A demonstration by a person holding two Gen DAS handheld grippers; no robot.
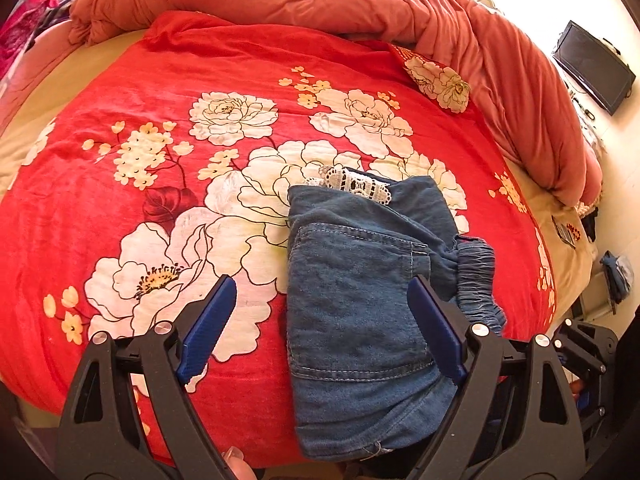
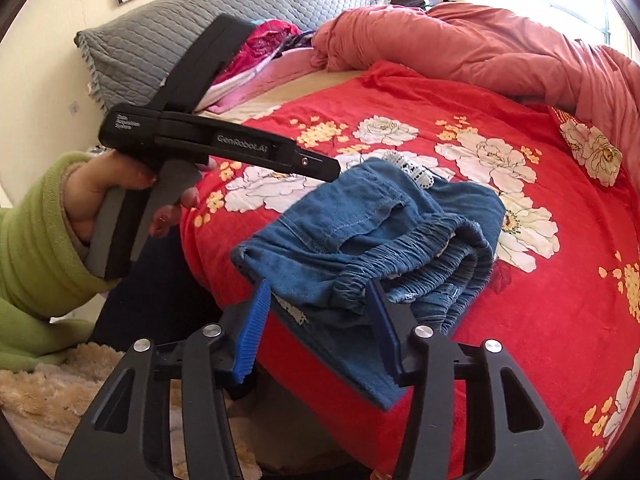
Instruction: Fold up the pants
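The folded pants [image 1: 360, 300] lie on the red flowered blanket [image 1: 120, 208], near the edge of the bed. The left gripper [image 1: 322, 328] has its fingers [image 1: 208, 330] spread wide above the pants, not touching them. The right gripper [image 2: 320, 320] has its fingers [image 2: 254, 328] on both sides of the elastic waistband; I cannot tell if they pinch it.

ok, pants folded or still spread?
Folded. The denim pants lie as a compact bundle on the red blanket, layers stacked at the elastic waistband.
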